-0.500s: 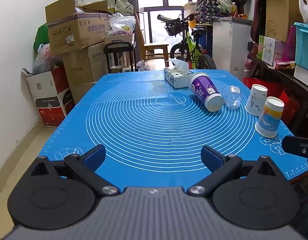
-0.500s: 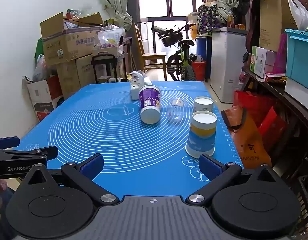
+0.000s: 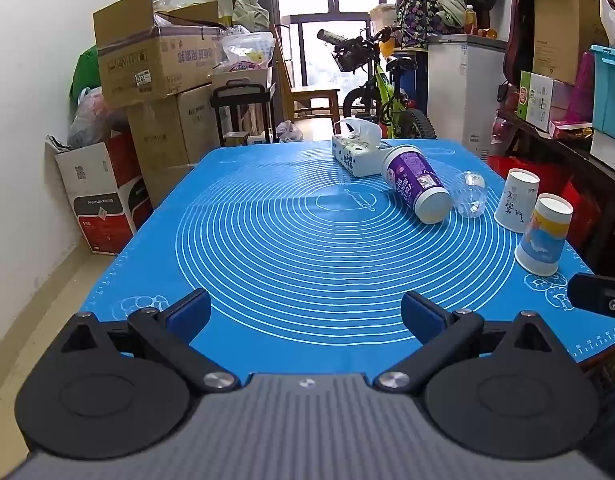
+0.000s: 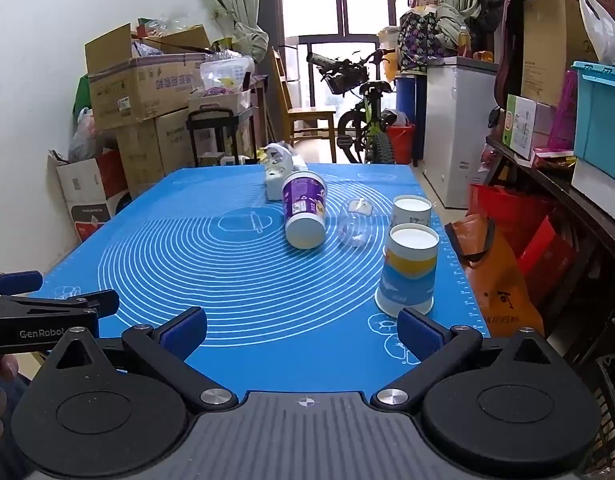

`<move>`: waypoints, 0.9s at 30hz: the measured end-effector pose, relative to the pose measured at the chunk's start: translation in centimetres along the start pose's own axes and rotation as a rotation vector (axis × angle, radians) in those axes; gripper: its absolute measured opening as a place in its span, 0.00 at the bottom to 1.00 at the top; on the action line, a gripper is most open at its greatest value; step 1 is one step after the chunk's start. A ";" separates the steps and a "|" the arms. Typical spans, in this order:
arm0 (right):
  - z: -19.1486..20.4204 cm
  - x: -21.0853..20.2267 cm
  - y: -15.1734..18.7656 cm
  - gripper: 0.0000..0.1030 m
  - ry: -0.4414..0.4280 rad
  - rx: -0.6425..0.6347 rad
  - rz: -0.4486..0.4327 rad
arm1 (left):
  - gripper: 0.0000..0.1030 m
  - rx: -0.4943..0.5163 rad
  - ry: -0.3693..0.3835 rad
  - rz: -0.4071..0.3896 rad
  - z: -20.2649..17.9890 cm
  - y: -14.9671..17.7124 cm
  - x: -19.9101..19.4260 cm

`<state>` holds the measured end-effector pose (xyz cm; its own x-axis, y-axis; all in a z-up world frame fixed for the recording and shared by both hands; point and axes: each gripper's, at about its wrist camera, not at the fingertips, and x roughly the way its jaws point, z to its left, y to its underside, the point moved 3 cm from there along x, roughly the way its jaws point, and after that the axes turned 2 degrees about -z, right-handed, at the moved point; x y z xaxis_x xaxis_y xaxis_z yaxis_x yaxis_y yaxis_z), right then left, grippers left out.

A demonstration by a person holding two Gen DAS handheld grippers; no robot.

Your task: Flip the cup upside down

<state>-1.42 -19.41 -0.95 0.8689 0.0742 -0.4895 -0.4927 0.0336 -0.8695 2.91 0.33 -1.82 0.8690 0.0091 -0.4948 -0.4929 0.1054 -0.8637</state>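
A purple-and-white cup (image 3: 415, 184) (image 4: 303, 208) lies on its side on the blue mat (image 3: 307, 248) (image 4: 235, 264), its base toward me. A clear plastic cup (image 3: 471, 199) (image 4: 357, 222) lies on its side to its right. A white paper cup (image 3: 516, 199) (image 4: 412, 210) and a blue-and-yellow paper cup (image 3: 543, 240) (image 4: 409, 270) stand upside down at the mat's right side. My left gripper (image 3: 305, 314) is open and empty over the near edge. My right gripper (image 4: 303, 332) is open and empty, just short of the blue-and-yellow cup.
A tissue box (image 3: 357, 152) (image 4: 277, 170) sits at the far side of the mat. Cardboard boxes (image 3: 155, 64) stack on the left, a bicycle (image 3: 381, 92) stands behind, and shelves with bins (image 4: 599, 120) run along the right.
The right gripper has edged slightly forward toward the blue-and-yellow cup. The left gripper has hardly moved.
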 end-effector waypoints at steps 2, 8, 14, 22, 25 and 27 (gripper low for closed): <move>0.0 0.0 0.0 0.98 -0.001 0.001 0.000 | 0.97 -0.003 0.001 0.006 0.0 0.0 0.1; 0.0 0.2 0.0 0.98 0.000 0.001 0.005 | 0.97 -0.021 0.006 0.008 0.2 0.1 0.1; 0.0 0.2 0.0 0.98 -0.001 0.001 0.005 | 0.97 -0.017 0.008 0.010 0.1 0.0 0.1; -0.1 0.2 0.0 0.98 -0.002 0.001 0.006 | 0.97 -0.019 0.003 0.009 0.3 0.0 0.2; -0.3 0.4 0.2 0.98 -0.003 0.000 0.010 | 0.97 -0.020 0.000 0.008 0.4 0.0 0.2; -0.4 0.4 0.4 0.98 0.000 -0.002 0.013 | 0.97 -0.020 -0.001 0.009 0.4 0.0 0.2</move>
<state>-1.23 -19.74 -1.53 0.8625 0.0749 -0.5004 -0.5036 0.0307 -0.8634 3.10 0.76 -1.90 0.8644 0.0108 -0.5027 -0.5017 0.0857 -0.8608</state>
